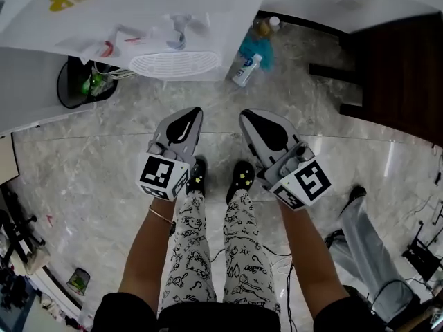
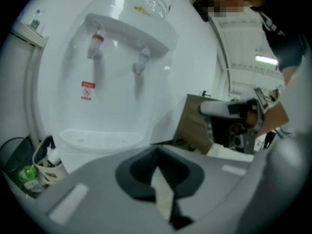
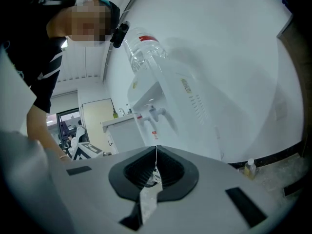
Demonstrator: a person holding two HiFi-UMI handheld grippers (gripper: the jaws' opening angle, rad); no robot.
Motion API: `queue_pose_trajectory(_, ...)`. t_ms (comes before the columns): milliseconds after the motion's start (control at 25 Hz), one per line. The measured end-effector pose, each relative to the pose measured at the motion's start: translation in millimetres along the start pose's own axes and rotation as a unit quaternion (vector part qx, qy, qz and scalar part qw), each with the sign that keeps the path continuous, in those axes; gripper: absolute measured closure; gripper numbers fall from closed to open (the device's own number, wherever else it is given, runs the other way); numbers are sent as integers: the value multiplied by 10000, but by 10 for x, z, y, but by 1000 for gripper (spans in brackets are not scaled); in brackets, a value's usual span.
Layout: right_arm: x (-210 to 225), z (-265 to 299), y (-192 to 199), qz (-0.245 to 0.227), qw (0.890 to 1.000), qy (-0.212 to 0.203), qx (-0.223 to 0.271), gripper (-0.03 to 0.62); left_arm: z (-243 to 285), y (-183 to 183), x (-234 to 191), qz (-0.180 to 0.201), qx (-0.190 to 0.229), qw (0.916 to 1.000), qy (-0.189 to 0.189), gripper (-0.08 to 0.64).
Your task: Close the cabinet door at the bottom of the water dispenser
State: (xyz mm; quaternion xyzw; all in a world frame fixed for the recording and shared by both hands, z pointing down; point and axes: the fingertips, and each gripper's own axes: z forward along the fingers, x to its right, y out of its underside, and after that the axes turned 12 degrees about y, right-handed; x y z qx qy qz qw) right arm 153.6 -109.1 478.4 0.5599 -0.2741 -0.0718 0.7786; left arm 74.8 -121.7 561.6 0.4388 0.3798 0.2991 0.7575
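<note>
Left claw and right claw are both pressed together, empty, over the floor. Ahead stands the water dispenser. Beside it, a black bin holds a green bottle. The dispenser's red label is unreadable.

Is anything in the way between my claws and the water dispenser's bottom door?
Nothing visible. Bare floor lies between the left claw, the right claw and the water dispenser; the bin and bottle sit off to its sides.
</note>
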Motion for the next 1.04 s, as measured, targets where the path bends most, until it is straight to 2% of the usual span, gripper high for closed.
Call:
queue_pose_trajectory(480, -372, -91, -134, 46, 10000, -31, -15, 577, -418, -343, 286, -104, 232, 9997, -18, 561)
queue_pose_trajectory(640, -487, -100, -184, -96, 9999, -52, -81, 577, -513, -429, 312, -141, 256, 9996, -14, 561)
queue_pose_trajectory(800, -504, -100, -177, -73, 9999, -42, -138, 577, -549, -507, 307, -219, 316, 9992, -62, 561)
queue_pose_trajectory(1040, -482, -144, -175, 11, 9998, 67, -161, 577, -535, -610, 380, -176, 322, 9993, 61, 561)
